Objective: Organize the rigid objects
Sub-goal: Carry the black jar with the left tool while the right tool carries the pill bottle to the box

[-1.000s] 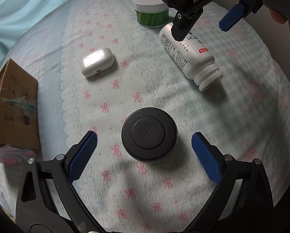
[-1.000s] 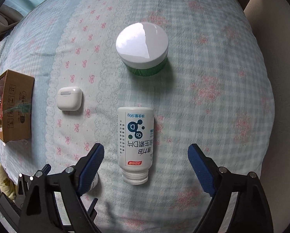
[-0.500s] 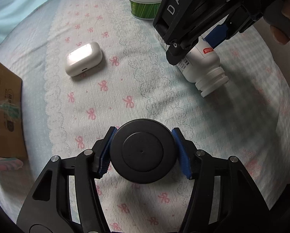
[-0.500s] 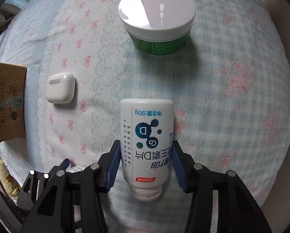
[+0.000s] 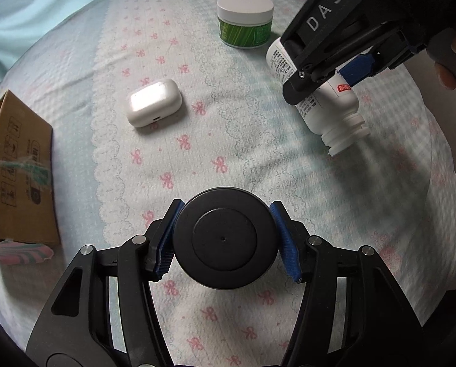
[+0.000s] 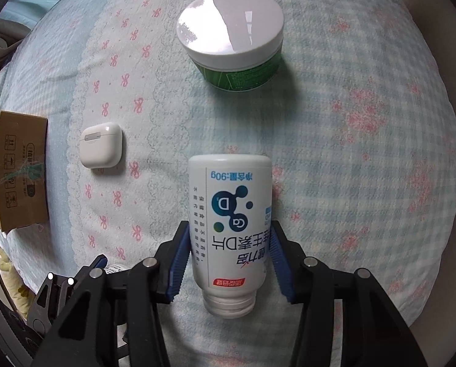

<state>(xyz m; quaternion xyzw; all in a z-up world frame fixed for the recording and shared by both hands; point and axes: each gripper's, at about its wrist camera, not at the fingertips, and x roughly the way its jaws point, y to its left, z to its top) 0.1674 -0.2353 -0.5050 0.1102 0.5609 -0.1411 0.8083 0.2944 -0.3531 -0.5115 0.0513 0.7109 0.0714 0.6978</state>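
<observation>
On the bed, our left claw [image 5: 224, 240] is clenched on a black round jar [image 5: 223, 238]; our right claw [image 6: 229, 257] grips a capless white bottle [image 6: 231, 223] lying flat. We should lift both level, toward the cardboard box [image 5: 20, 171] probably.

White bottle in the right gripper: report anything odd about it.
The white plastic supplement bottle, clamped in the right gripper, has no cap: its threaded neck is bare. It is held on its side, so any contents could spill. No cap shows in either view.
</observation>
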